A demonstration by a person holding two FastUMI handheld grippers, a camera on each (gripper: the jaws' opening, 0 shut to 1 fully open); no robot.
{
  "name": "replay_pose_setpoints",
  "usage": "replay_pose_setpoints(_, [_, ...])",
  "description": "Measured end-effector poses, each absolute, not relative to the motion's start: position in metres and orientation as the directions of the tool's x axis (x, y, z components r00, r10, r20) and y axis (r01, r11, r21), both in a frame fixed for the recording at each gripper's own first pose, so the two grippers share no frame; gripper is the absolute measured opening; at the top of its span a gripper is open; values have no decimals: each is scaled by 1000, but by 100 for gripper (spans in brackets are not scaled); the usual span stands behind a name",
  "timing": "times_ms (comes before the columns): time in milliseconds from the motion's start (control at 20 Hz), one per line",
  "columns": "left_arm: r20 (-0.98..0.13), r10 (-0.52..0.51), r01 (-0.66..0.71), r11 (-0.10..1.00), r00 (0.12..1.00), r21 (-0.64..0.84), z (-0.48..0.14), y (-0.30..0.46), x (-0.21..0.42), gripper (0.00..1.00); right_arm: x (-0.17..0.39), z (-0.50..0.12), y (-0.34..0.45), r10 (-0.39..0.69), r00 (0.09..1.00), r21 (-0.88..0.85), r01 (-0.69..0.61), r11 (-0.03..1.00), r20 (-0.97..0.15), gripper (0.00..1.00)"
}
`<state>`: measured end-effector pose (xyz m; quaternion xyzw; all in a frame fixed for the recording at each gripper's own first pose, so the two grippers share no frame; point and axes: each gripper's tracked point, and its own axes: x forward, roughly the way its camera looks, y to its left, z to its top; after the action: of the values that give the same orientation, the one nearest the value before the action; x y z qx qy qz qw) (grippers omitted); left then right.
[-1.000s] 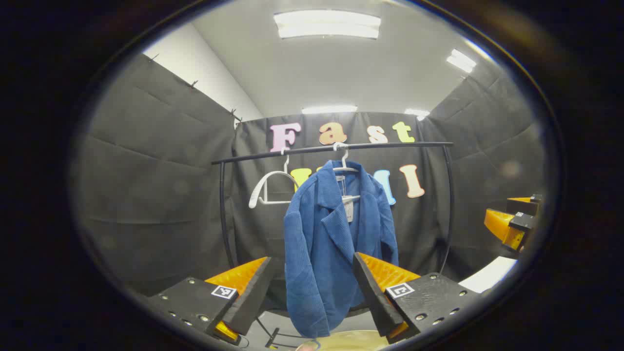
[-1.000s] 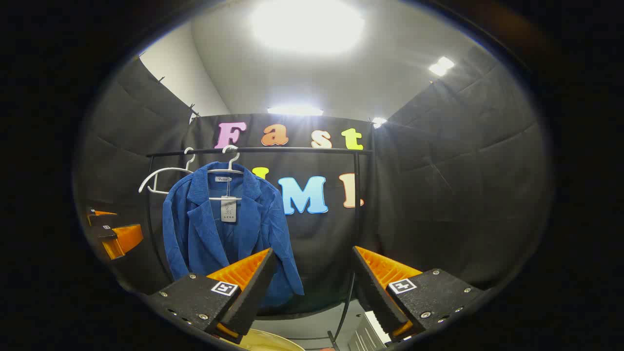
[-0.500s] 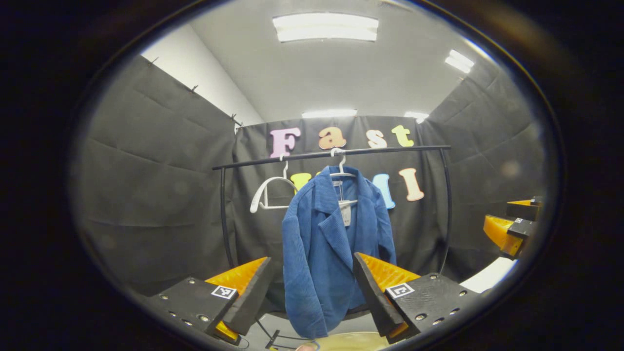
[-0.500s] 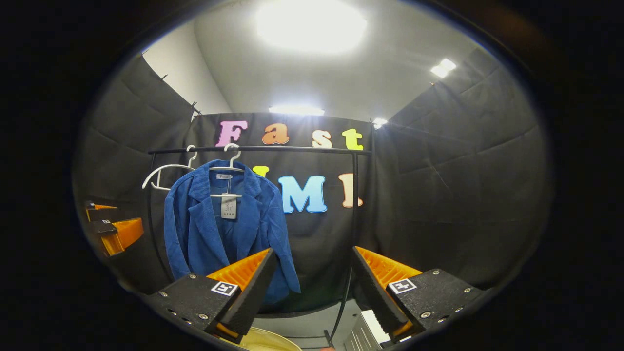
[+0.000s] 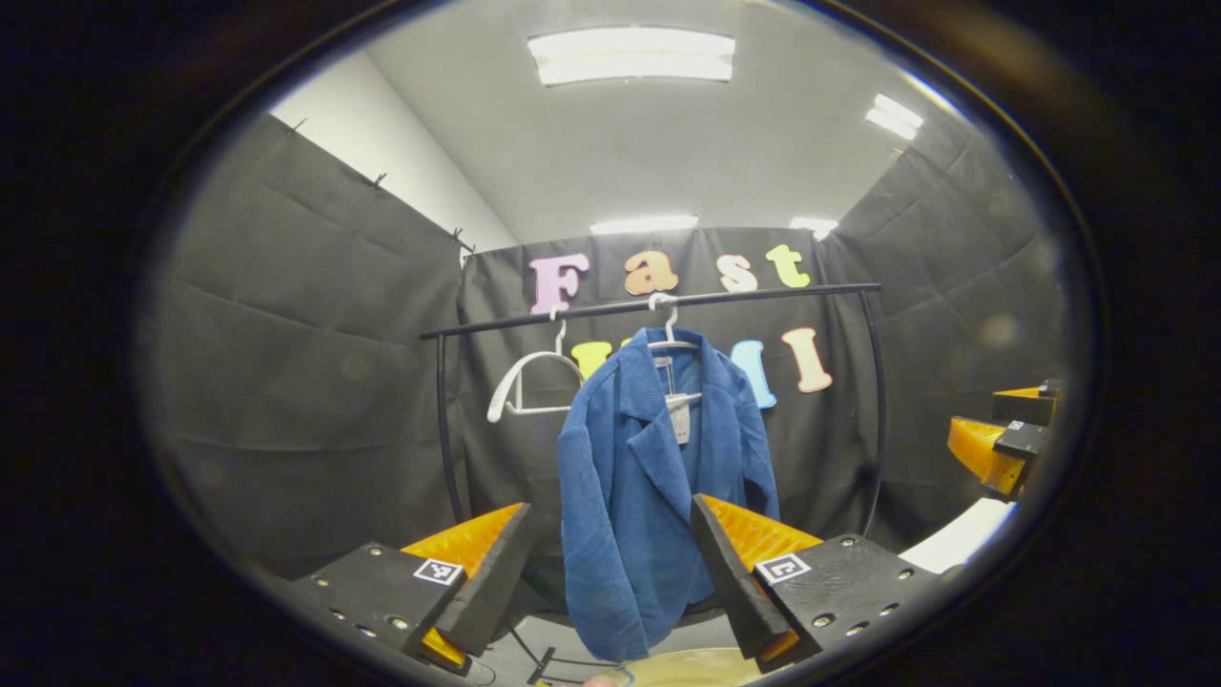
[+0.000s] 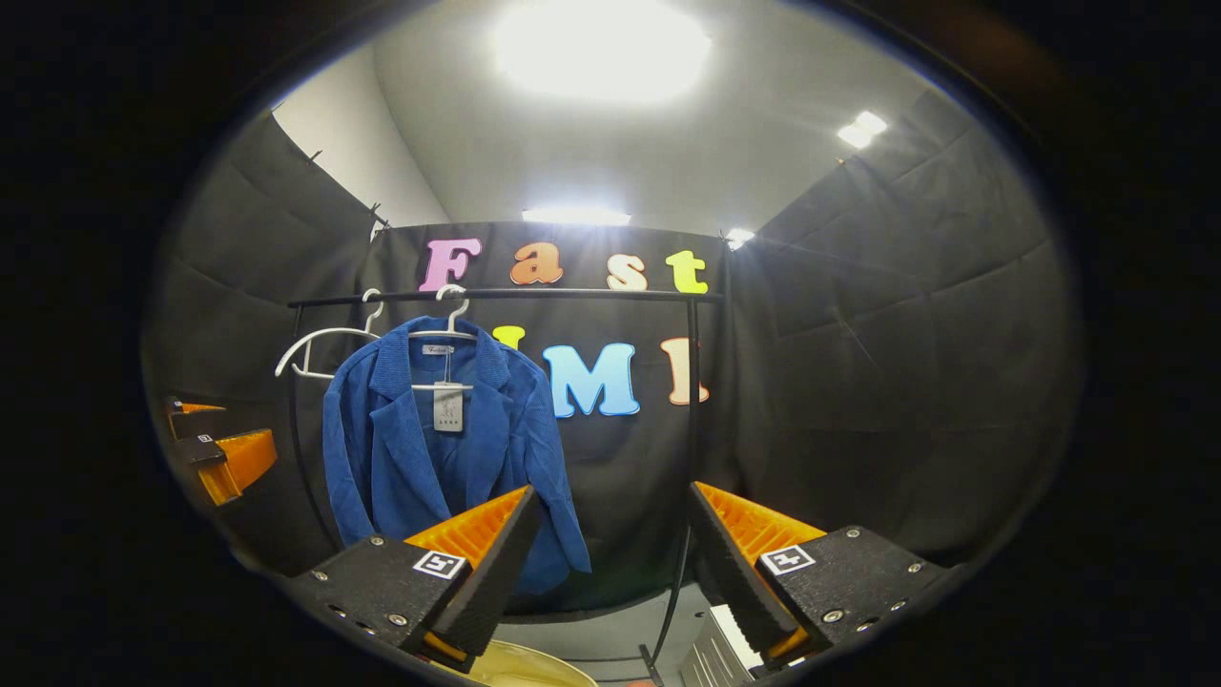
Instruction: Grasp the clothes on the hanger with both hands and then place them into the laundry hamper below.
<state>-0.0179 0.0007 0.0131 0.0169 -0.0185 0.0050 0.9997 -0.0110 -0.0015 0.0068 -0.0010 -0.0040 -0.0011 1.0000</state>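
While both of my grippers hang short of the rack, the blue jacket (image 5: 658, 477) sits on its white hanger (image 5: 671, 334) from the black rail (image 5: 658, 301), dead ahead at twelve o'clock in the left gripper view. My left gripper (image 5: 610, 563) is spread wide with nothing between its fingers; its right-hand finger covers part of the jacket's lower hem. A second white hanger (image 5: 529, 382) dangles bare at about eleven o'clock of the jacket. At three o'clock my right gripper (image 5: 1002, 444) pokes in, cut off at the edge. The pale rim of the hamper (image 5: 687, 668) barely shows at six o'clock, below the jacket, mostly cropped.

From the right gripper view the jacket (image 6: 444, 448) lies toward ten o'clock, its lower part masked by one finger of my right gripper (image 6: 610, 563), which is also spread and holding nothing. The hamper (image 6: 529, 668) shows as a sliver at six o'clock. A tag (image 6: 447, 406) hangs at the collar, too small to read.
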Motion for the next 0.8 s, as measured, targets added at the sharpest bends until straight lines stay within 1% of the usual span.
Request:
replay_pose_setpoints(100, [47, 14, -15, 999, 999, 28, 18, 4, -17, 95, -8, 14, 2, 3, 1000, -7, -3, 1000, 24, 94])
replay_pose_setpoints(150, [48, 17, -18, 1000, 999, 24, 19, 4, -18, 94, -7, 18, 3, 6, 999, -10, -5, 1000, 33, 96])
replay_pose_setpoints(350, [53, 23, -25, 999, 998, 31, 28, 2, -12, 94, 8, 30, 6, 23, 998, -4, -23, 1000, 54, 96])
replay_pose_setpoints(400, [54, 24, -26, 999, 998, 35, 31, 1, -7, 94, 14, 30, 8, 34, 998, -1, -34, 999, 52, 94])
replay_pose_setpoints(450, [55, 26, -28, 999, 998, 36, 34, -1, -3, 94, 21, 32, 11, 48, 998, 1, -48, 999, 50, 94])
replay_pose_setpoints(500, [56, 26, -28, 999, 998, 36, 38, -4, 2, 94, 28, 33, 12, 58, 997, 3, -59, 998, 48, 96])
replay_pose_setpoints(800, [61, 57, -58, 998, 997, 20, 51, -16, 44, 94, 73, 53, 23, 121, 990, 26, -123, 992, 74, 96])
